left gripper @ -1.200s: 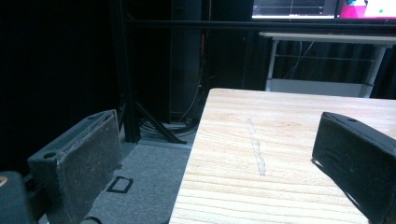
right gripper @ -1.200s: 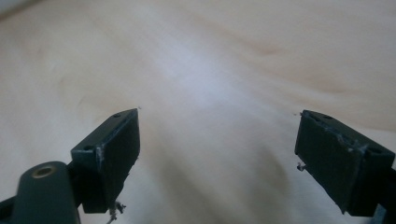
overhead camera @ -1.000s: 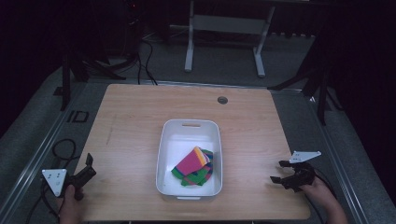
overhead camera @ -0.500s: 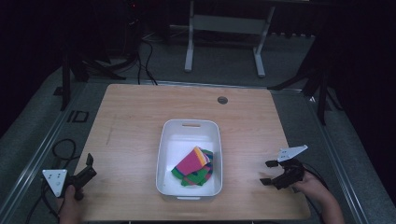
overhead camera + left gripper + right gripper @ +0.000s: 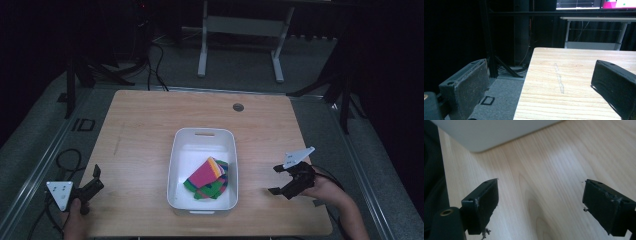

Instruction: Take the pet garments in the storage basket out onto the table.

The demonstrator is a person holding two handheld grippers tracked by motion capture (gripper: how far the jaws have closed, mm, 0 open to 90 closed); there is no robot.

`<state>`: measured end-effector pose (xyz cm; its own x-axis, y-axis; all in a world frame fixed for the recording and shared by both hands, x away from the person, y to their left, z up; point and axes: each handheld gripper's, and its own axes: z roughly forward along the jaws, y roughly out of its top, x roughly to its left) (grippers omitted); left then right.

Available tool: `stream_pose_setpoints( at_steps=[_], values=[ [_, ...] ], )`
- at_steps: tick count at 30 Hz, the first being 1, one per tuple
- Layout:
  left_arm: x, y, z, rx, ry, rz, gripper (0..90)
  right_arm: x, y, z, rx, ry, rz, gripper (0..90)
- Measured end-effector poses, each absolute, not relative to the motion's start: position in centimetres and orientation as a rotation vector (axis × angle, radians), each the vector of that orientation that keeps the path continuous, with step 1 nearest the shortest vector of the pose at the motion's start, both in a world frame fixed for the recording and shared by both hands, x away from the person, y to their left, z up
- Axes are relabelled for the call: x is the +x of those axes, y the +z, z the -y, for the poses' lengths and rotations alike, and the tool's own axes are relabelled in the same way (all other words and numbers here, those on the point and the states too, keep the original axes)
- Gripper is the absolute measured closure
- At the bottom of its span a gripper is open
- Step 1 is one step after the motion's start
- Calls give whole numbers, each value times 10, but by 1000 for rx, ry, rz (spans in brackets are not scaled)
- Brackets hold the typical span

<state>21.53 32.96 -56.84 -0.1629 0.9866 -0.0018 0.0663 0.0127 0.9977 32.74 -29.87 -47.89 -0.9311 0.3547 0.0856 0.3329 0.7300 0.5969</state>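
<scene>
High view: the wooden table (image 5: pixel 150 140) spreads ahead of both tongs. Between them, nearer the right gripper (image 5: pixel 278 179), sits the white bin (image 5: pixel 204 137) with folded multicoloured cloths (image 5: pixel 207 178) inside, apart from either tool. Right gripper's jaws gape wide and empty, pointing toward the bin. Left gripper (image 5: pixel 96 178), at the table's near left corner, is likewise wide and empty.

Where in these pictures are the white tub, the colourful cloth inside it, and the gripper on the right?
white tub (image 5: pixel 202 133): high view, on its far rim by the handle slot.
colourful cloth (image 5: pixel 202 176): high view, on the pink top fold.
right gripper (image 5: pixel 276 179): high view, midway between its two open jaw tips.
</scene>
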Motion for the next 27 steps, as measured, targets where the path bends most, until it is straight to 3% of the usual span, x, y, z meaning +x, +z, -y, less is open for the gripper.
stream_pose_setpoints(
  at_steps=[14,27],
  values=[
    [215,-568,-330,1173,1287,-1383,19,339,-438,250,397,949,-2951,138],
    [215,-568,-330,1177,1284,-1379,19,345,-420,200,231,874,-3003,143]
  ],
)
